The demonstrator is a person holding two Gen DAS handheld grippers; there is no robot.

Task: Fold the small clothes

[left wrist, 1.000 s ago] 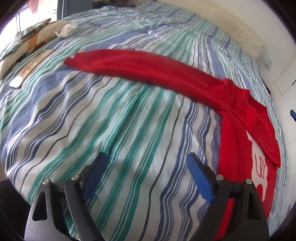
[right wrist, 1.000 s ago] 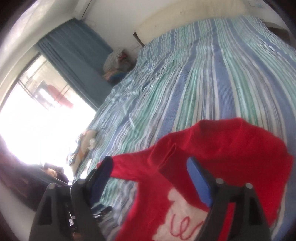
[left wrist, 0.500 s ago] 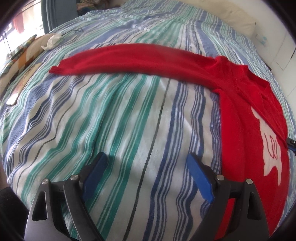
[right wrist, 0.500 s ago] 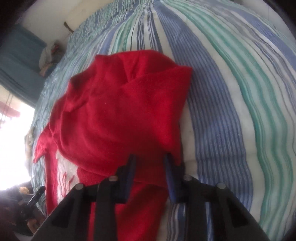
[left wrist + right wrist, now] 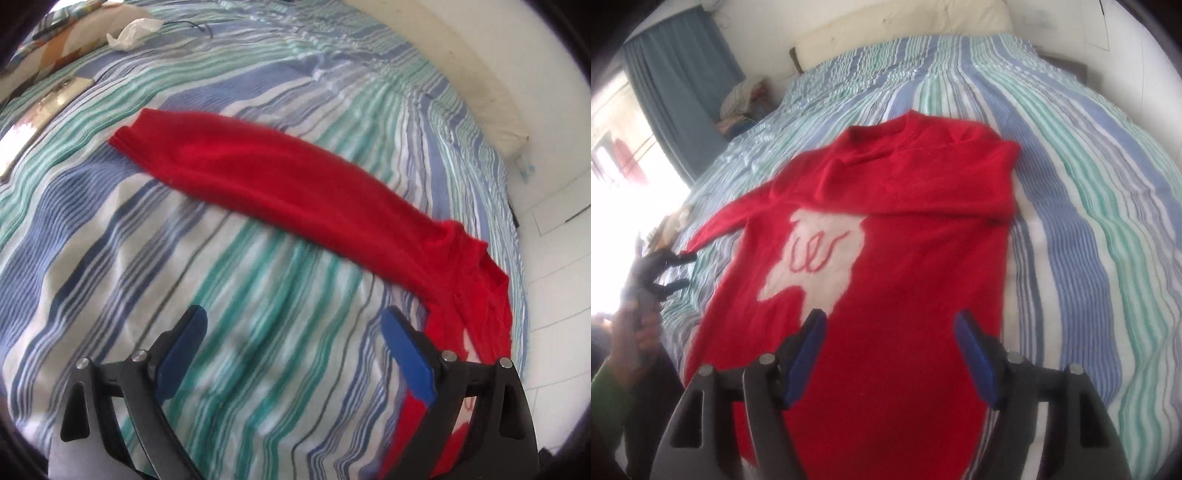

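My right gripper (image 5: 888, 354) hangs wide open over the lower body of the red sweater (image 5: 886, 258), holding nothing; half a second ago its fingers were pinched nearly shut on a folded flap of that sweater, so I've let go. Ahead of it, 1 sleeve now lies folded across the chest above the white patch (image 5: 812, 258). My left gripper (image 5: 291, 347) is also spread wide and empty, above the striped bedspread (image 5: 184, 258). Beyond it the other sleeve (image 5: 280, 184) stretches out flat, still unfolded. I judge that sleeve comes next: grab near its cuff (image 5: 123, 138) and carry it across.
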